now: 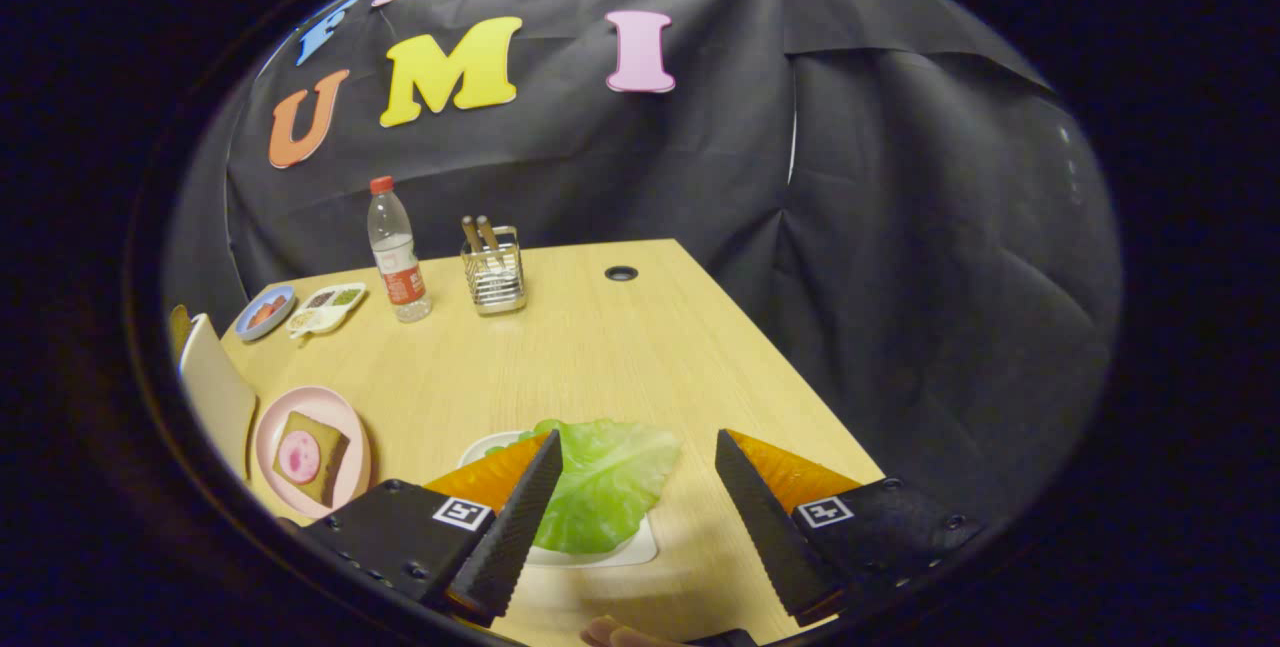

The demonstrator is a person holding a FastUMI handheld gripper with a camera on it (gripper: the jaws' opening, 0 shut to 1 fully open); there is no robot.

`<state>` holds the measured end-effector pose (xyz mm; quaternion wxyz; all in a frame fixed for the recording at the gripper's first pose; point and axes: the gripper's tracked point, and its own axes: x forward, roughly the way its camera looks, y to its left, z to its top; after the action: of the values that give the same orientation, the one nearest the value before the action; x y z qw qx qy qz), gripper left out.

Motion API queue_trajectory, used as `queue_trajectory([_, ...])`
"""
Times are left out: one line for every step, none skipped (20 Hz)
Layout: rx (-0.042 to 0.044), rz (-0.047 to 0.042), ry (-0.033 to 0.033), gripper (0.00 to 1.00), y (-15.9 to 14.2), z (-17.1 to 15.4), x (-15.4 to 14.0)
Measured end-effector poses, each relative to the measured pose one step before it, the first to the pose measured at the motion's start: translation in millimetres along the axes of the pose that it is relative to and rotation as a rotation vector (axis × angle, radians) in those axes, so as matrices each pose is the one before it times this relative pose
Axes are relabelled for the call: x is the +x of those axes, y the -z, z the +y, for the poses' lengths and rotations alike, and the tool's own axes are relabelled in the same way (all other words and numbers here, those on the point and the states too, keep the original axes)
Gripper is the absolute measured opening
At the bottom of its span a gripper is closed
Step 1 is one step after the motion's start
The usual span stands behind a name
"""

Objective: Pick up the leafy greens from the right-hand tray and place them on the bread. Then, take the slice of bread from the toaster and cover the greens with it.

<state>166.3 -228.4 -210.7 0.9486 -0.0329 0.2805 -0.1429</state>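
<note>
1. Tongs [632, 467] hang over the near end of the wooden table [600, 347], their two fingers spread wide and gripping nothing.
2. Leafy greens [605, 477] lie on a white tray [640, 552] below the fingers, mostly in the gap between them and nearer the left finger, whose tip overlaps the leaf's left edge.
3. Whether that left finger touches the leaf cannot be told; the right finger stands clear of it, over bare tabletop.
4. To the left of the tongs sits a pink plate [345, 427] carrying a brown slice of bread [325, 437] with a round pink slice [298, 457] on top.
5. Just beyond that plate, at the table's left edge, stands a pale upright object [215, 392], too cut off to identify.
6. At the far left of the table rest a small blue dish [265, 312] with food and, beside it, a white divided dish [325, 309] holding small portions.
7. A clear water bottle [397, 252] with a red cap stands upright near the divided dish.
8. Right of the bottle is a wire holder [493, 277] with two wooden handles sticking up.
9. A dark round hole [621, 273] marks the far part of the tabletop.
10. Fingertips of a person [610, 635] show beneath the tongs.
</note>
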Motion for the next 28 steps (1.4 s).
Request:
queue_trajectory([-0.01148, 0.02534, 0.00557, 0.95, 3.81, -1.10, 9.83])
queue_trajectory([-0.00846, 0.02779, 0.00382, 0.96, 4.03, -0.38, 10.83])
queue_trajectory([-0.00016, 0.03406, 0.01673, 0.97, 5.72, -4.34, 9.22])
queue_trajectory([0.01018, 0.03140, 0.01438, 0.97, 4.52, -5.69, 7.83])
queue_trajectory([0.01712, 0.02892, 0.01113, 0.96, 4.83, -3.64, 9.64])
queue_trajectory([0.01768, 0.02345, -0.00683, 0.96, 3.46, 0.42, 6.74])
queue_trajectory([0.00606, 0.02230, -0.00955, 0.95, 4.31, 2.84, 6.32])
queue_trajectory([-0.00207, 0.01881, -0.00314, 0.95, 3.85, 1.54, 3.96])
queue_trajectory([0.00108, -0.00198, -0.00527, 0.94, -0.94, 0.12, 1.58])
queue_trajectory([-0.00298, 0.00004, 0.00046, 0.94, -2.00, 0.76, 0.40])
queue_trajectory([-0.00512, -0.00207, 0.00037, 0.94, -0.75, 0.67, 0.06])
queue_trajectory([-0.00999, 0.00250, -0.00232, 0.94, -0.30, 2.74, -0.23])
queue_trajectory([-0.01228, 0.00087, -0.00165, 0.92, 0.49, 1.44, 0.36])
queue_trajectory([-0.01243, -0.00319, -0.01295, 0.90, -1.34, 5.69, -0.86])
queue_trajectory([-0.01162, -0.00029, -0.01249, 0.77, 0.67, 4.10, 0.44])
queue_trajectory([-0.00653, 0.00289, 0.00894, 0.64, -0.29, 0.39, 0.24])
queue_trajectory([-0.00395, -0.00396, 0.00330, 0.49, -1.99, 1.33, -1.82])
queue_trajectory([-0.00007, 0.00079, 0.01250, 0.34, 0.69, -1.40, 1.92])
queue_trajectory([-0.00800, -0.00195, 0.00170, 0.18, 1.45, 1.00, -2.33])
queue_trajectory([-0.01218, -0.00552, 0.00026, 0.18, 0.75, 1.11, -0.29])
queue_trajectory([0.00118, -0.00505, -0.00660, 0.17, -1.11, 3.27, -4.04])
queue_trajectory([-0.01397, -0.01066, -0.00896, 0.05, 0.58, 3.48, -1.56])
queue_trajectory([-0.00292, -0.00908, -0.00082, 0.04, -0.38, 1.82, -3.94])
queue_trajectory([-0.00471, -0.01298, -0.00112, 0.00, -1.77, 1.68, -5.37])
queue_trajectory([-0.00147, -0.01519, 0.00076, 0.00, -1.93, 1.18, -5.35])
queue_trajectory([-0.00520, -0.01244, 0.00322, 0.00, -2.77, -0.22, -6.19])
queue_trajectory([0.00317, -0.01088, 0.00222, 0.00, -2.15, 0.10, -4.97])
queue_trajectory([-0.00052, -0.00590, 0.00116, 0.00, -1.97, 0.17, -5.18])
